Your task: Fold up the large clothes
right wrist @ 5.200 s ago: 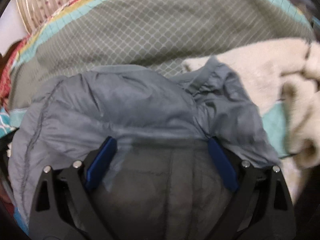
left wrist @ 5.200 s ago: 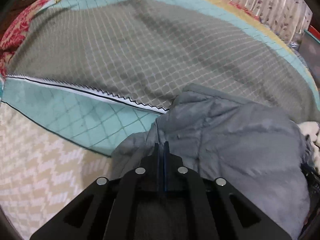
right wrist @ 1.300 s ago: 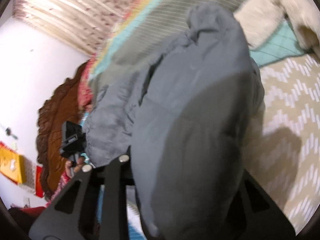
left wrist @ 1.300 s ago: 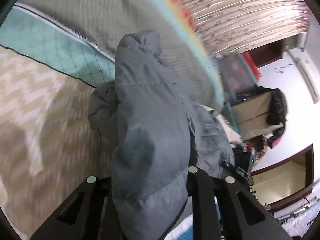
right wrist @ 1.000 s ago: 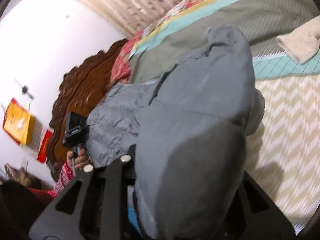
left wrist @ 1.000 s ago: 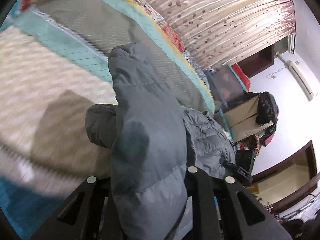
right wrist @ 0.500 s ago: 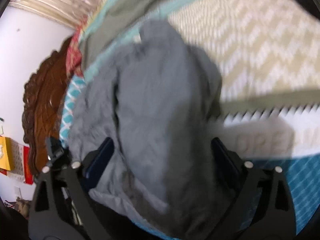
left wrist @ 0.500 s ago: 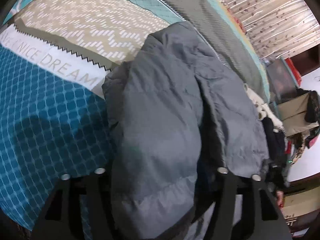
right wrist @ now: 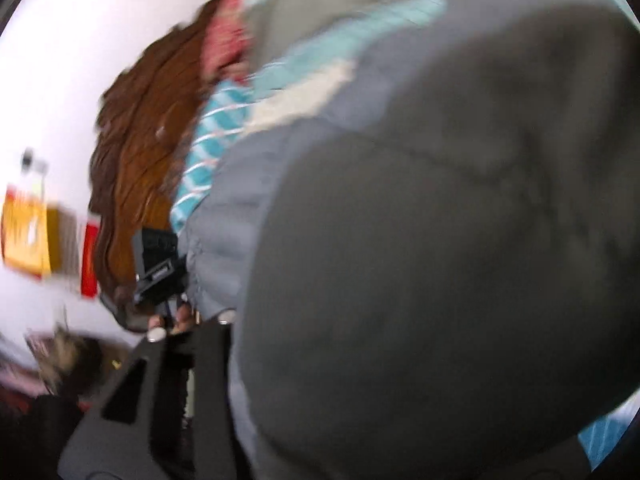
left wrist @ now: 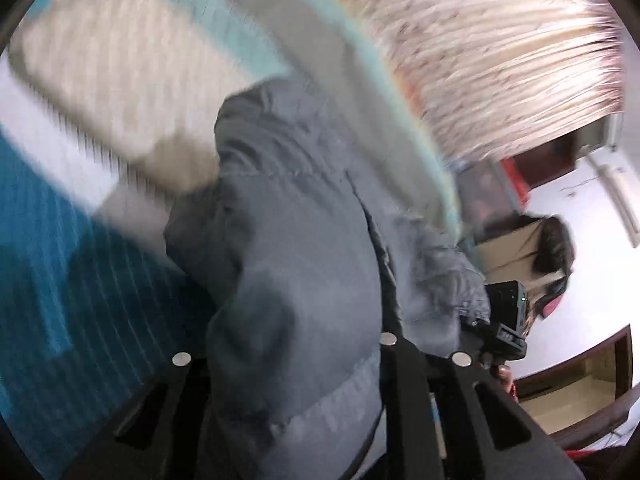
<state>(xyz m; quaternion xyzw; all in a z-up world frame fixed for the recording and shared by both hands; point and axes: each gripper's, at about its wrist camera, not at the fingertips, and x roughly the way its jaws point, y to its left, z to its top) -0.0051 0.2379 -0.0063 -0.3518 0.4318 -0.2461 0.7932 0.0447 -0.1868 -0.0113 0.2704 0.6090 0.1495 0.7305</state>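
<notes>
hanging over both tools, the grey puffer jacket [left wrist: 304, 280] fills each view, lifted above the patterned bedspread [left wrist: 60, 280]. the left gripper [left wrist: 288, 360] has its fingertips buried under the fabric, so i cannot tell how its jaws stand. the right gripper [right wrist: 360, 340] is hidden the same way, also impossible to judge. a carved wooden headboard [right wrist: 136, 152] and a striped curtain [left wrist: 500, 52] blur behind.
</notes>
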